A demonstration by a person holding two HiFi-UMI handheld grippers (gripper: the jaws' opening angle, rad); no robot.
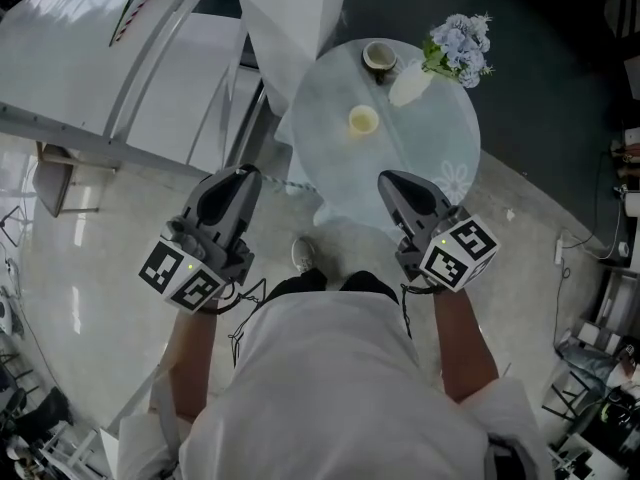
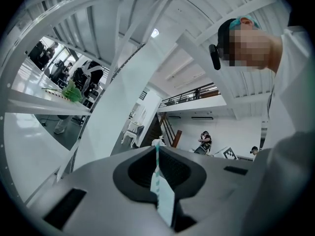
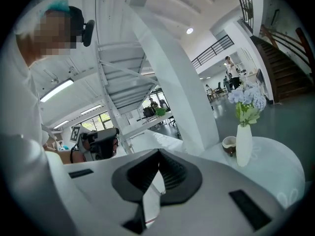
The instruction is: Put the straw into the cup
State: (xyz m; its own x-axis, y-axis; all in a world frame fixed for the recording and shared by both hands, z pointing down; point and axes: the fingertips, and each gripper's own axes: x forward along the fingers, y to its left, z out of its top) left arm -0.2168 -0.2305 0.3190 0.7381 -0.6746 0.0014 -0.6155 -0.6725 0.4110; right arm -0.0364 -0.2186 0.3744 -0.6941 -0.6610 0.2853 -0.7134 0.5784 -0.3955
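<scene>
A round glass table [image 1: 440, 158] carries a pale yellow cup [image 1: 363, 120] near its middle and a brown-rimmed cup [image 1: 380, 56] at its far edge. My left gripper [image 1: 250, 172] hangs short of the table's left side. Its jaws are shut on a thin teal-and-white striped straw [image 2: 157, 156], whose paper end [image 2: 165, 200] trails back between the jaws. My right gripper [image 1: 386, 178] is at the table's near edge, shut [image 3: 158, 152], and I see nothing held at its tips. The brown-rimmed cup [image 3: 229, 144] also shows in the right gripper view.
A white vase [image 1: 410, 84] of pale blue flowers [image 1: 460, 46] stands beside the brown-rimmed cup. A white staircase [image 1: 130, 58] and a slanted white column [image 1: 290, 18] rise left of the table. Cables and equipment lie along the right wall [image 1: 610, 298].
</scene>
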